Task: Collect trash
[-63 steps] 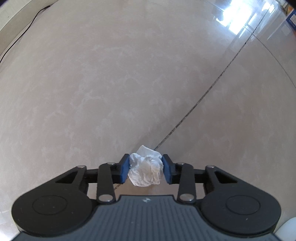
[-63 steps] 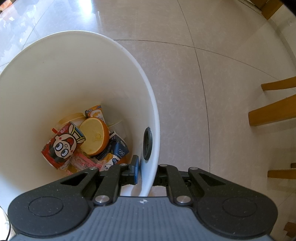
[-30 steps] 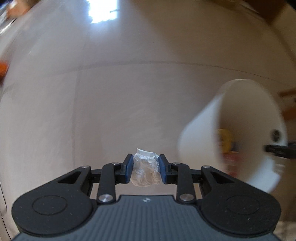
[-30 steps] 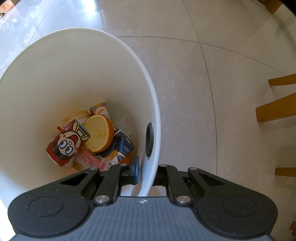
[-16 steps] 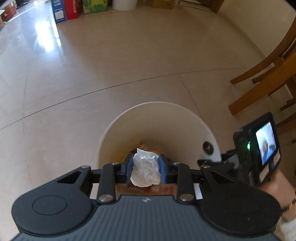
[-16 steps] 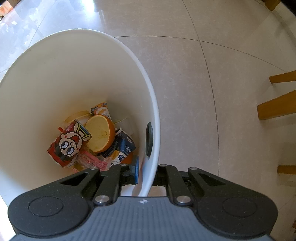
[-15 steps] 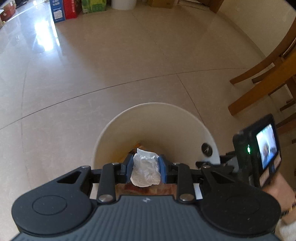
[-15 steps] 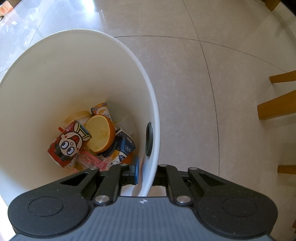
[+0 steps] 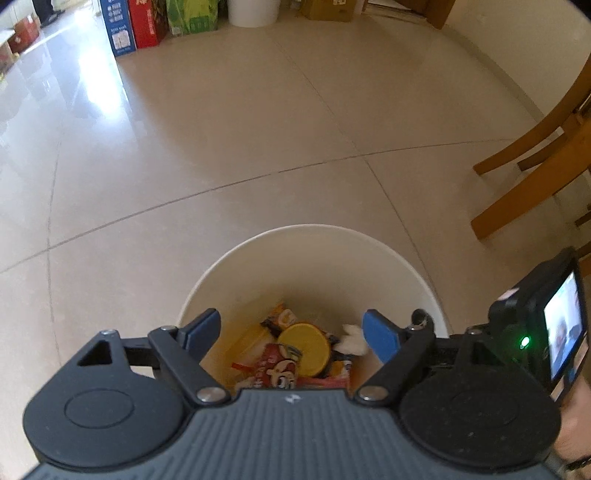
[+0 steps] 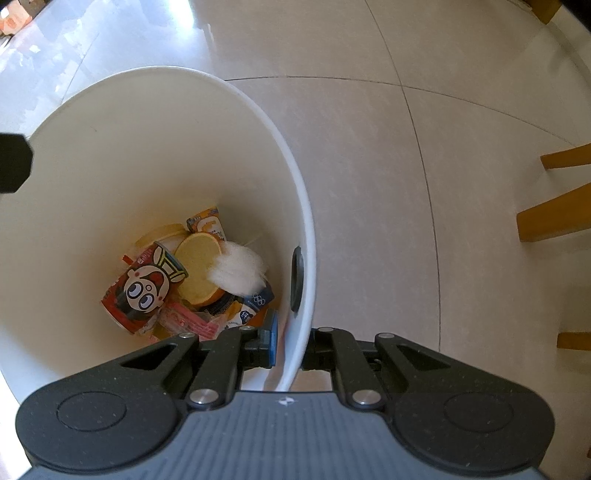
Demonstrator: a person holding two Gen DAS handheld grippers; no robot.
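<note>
A white bin (image 9: 314, 236) (image 10: 258, 110) stands on the tiled floor. My left gripper (image 9: 291, 328) hangs open over its mouth with nothing between its fingers. The crumpled white tissue (image 9: 352, 341) (image 10: 238, 271), blurred in the right wrist view, is inside the bin over the orange half (image 10: 195, 266). Beneath lie a red cartoon-face cup (image 10: 144, 288), cartons and wrappers. My right gripper (image 10: 291, 349) is shut on the bin's rim, one blue pad inside and the other finger outside.
Wooden chair legs (image 9: 524, 155) (image 10: 554, 214) stand to the right of the bin. Boxes (image 9: 147, 26) and a white pail (image 9: 253, 11) line the far wall. A person's hand (image 9: 572, 424) holds the right gripper with its lit screen at the right edge.
My left gripper has opened over the bin and let go of the tissue, which has dropped inside onto the trash. The right gripper keeps its hold on the rim.
</note>
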